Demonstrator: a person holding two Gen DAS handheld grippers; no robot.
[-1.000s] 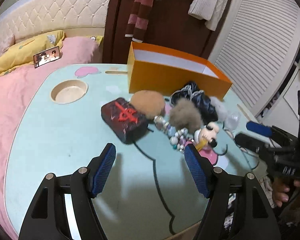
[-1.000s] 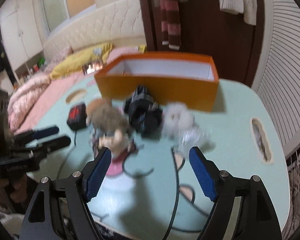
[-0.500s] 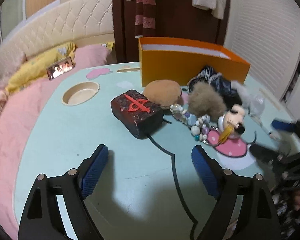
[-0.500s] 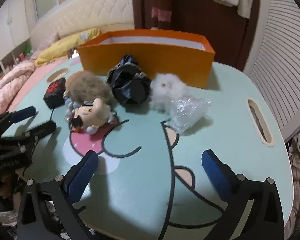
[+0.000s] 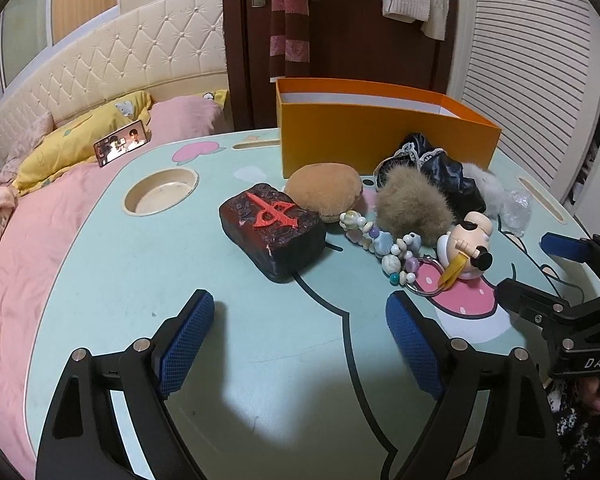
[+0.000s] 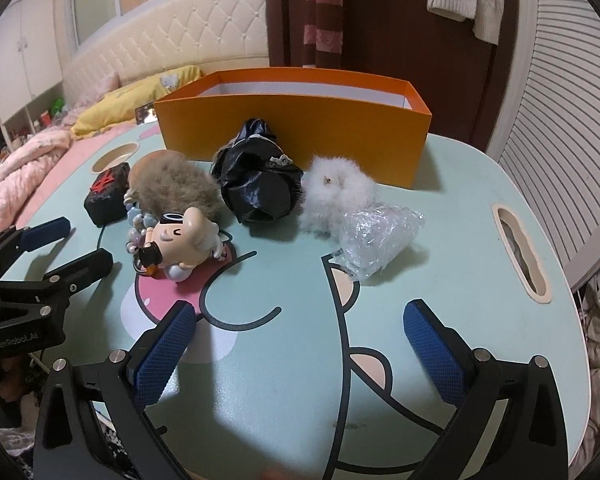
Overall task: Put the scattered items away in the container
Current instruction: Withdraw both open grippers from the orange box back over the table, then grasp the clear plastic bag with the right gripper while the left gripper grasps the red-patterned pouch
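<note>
both tongs hover low over the mint-green table (image 5: 112, 280), jaws spread wide and holding nothing. left tongs (image 5: 300, 340) point at the dark block with a red character (image 5: 272, 228), which lies just ahead of the tips, a little left of centre. beyond the block sits a tan round plush (image 5: 326, 192), touching it or nearly so. ahead and to the right of the left tongs, a beaded keychain (image 5: 384, 246) trails into a cartoon figurine (image 5: 466, 246), with a brown fur puff (image 5: 414, 208) behind them.

right tongs (image 6: 300, 354) face the same pile from the other side. ahead and left of them lies the figurine; straight ahead is a crumpled black cloth with lace trim (image 6: 258, 184); ahead and slightly right a white fluffy puff (image 6: 336, 192) touches a clear crinkled plastic wrap (image 6: 380, 236). farthest from both tongs, behind the pile, stands the orange box (image 6: 292, 130), open at the top; the black cloth lies just in front of its wall. each tong shows at the edge of the other's view.
</note>
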